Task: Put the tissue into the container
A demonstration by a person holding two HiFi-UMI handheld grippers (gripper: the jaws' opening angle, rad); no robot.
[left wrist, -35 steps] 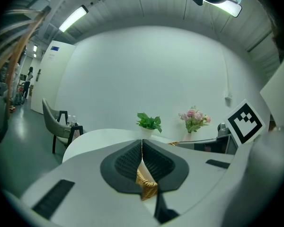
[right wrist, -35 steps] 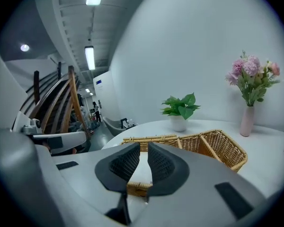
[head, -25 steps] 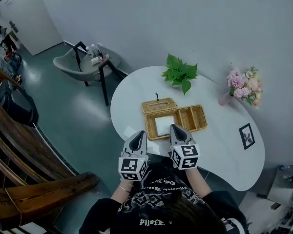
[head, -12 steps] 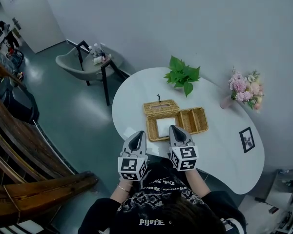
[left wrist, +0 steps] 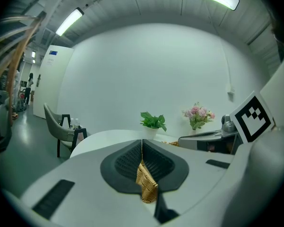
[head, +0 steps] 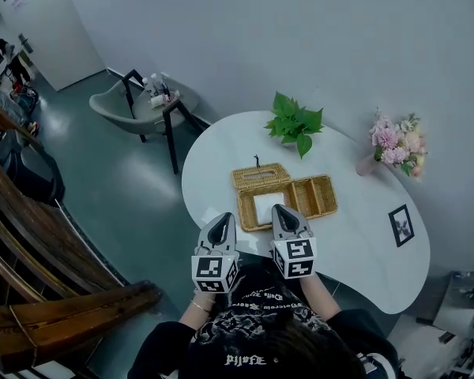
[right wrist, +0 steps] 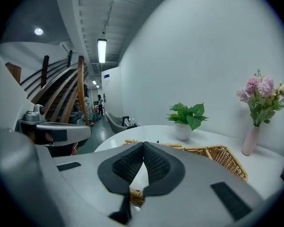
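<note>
A wicker container (head: 325, 196) with several compartments sits in the middle of the white table (head: 363, 243). A white tissue (head: 267, 204) lies flat in its left compartment. A wicker lid (head: 258, 174) rests just behind it. My right gripper (head: 279, 208) hovers at the container's near rim, just in front of the tissue, shut and holding nothing. My left gripper (head: 226, 216) is to the left of the container at the table's near edge, also shut and holding nothing. In the right gripper view the jaws (right wrist: 143, 144) meet over the wicker container (right wrist: 227, 157). The left gripper (left wrist: 142, 141) has its tips together.
A potted green plant (head: 293, 121) stands at the table's far edge, a vase of pink flowers (head: 393, 144) at the far right, a small picture frame (head: 400, 225) on the right. A grey chair (head: 134, 105) and dark side table (head: 159, 105) stand on the floor to the left.
Hardly anything: the right gripper has drifted slightly left and back toward me. Both grippers stay shut and the tissue has not moved.
</note>
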